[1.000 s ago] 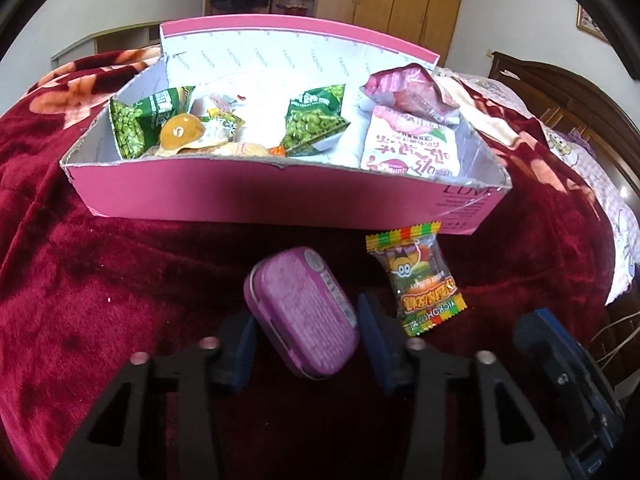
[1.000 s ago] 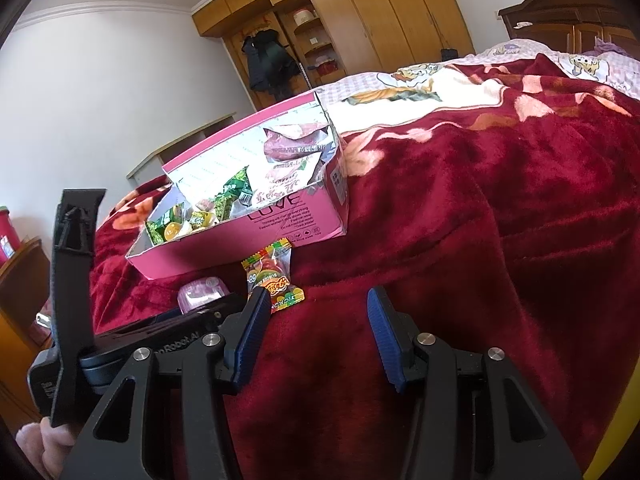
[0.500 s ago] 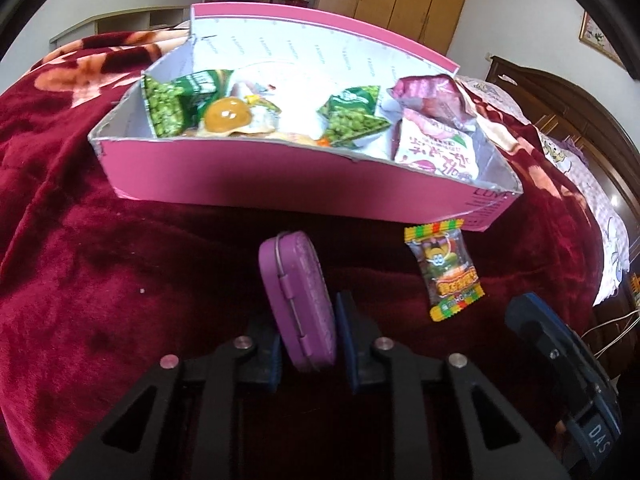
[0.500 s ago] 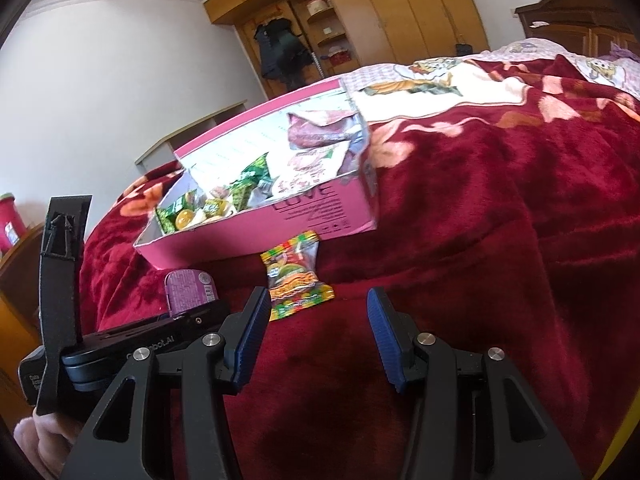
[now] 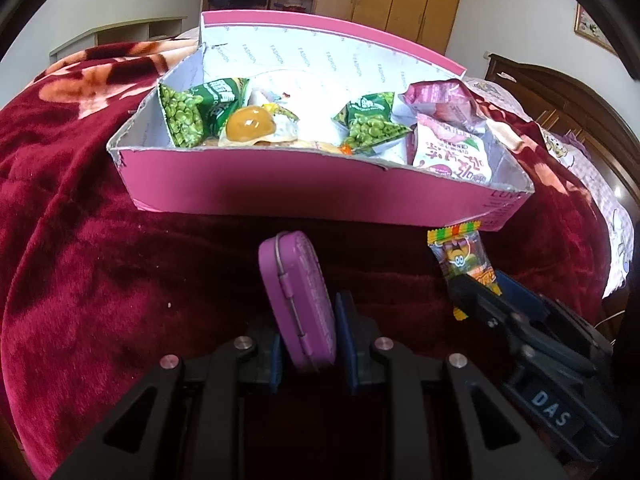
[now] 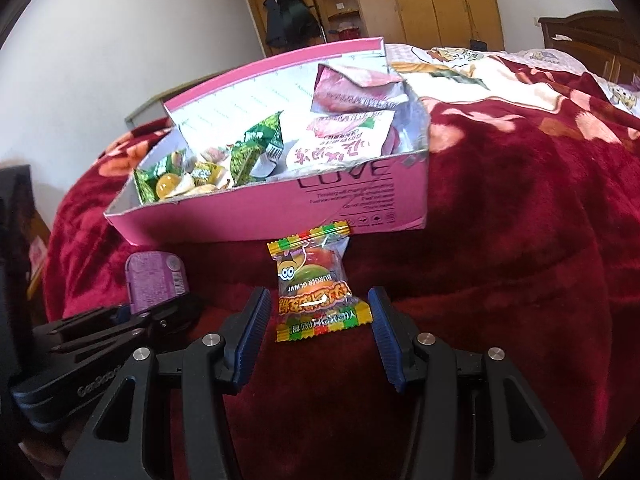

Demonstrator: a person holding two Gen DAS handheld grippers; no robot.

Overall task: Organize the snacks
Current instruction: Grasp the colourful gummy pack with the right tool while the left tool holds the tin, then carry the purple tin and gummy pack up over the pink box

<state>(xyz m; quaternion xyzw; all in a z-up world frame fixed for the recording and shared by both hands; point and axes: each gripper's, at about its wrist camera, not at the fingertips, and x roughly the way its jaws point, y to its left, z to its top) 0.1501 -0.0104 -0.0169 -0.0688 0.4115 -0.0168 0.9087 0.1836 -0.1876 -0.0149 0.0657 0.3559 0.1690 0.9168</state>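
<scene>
Hand-held gripper on the left [image 5: 308,344] is clamped on the purple tin [image 5: 298,300], the right hand-held gripper [image 6: 316,320] is held half-wide around the gummy packet [image 6: 316,284] on the bed [image 6: 520,240], and most snacks are already gathered in the pink box [image 6: 280,216] just beyond.

The box [image 6: 360,204] sits at twelve o'clock on the blanket [image 6: 520,260], snack packets [image 6: 340,148] inside. The gummy packet [image 6: 316,292] lies before it; the tin [image 6: 156,280] at ten o'clock.

red floral blanket [image 6: 520,240], wooden wardrobe [image 6: 432,0], dark coat [image 6: 286,12], white wall [image 6: 120,40]
</scene>
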